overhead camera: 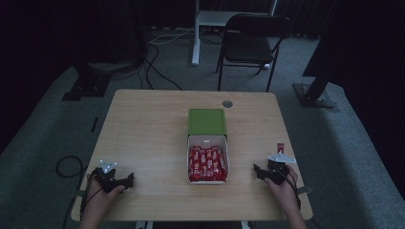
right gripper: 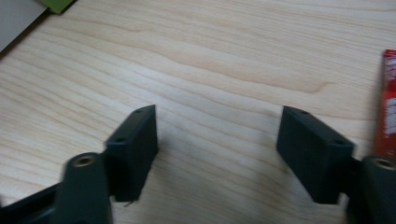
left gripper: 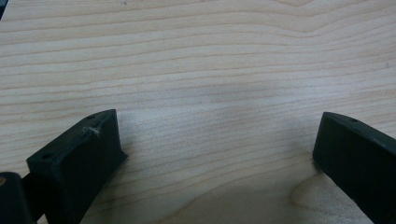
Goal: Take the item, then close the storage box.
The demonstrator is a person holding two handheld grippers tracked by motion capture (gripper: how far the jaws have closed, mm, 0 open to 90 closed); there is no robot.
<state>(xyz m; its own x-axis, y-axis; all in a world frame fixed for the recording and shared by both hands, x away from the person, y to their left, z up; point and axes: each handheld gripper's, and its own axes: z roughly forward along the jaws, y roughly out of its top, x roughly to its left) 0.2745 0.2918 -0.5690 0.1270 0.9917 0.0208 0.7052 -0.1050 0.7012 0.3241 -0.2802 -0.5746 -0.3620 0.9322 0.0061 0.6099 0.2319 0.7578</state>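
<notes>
At the middle of the table [overhead camera: 143, 138] sits an open white box [overhead camera: 207, 141] packed with red packets [overhead camera: 207, 164], its green lid [overhead camera: 207, 122] lying just beyond it. One more red packet [overhead camera: 280, 148] lies on the wood just beside the right gripper [overhead camera: 262, 171], whose jaws stand apart with nothing between them. The left gripper [overhead camera: 125, 182] rests released too, over bare wood. The step in hand looks like fetching the stray packet (the box seems nearly full); next the right gripper must turn toward it and close on it
</notes>
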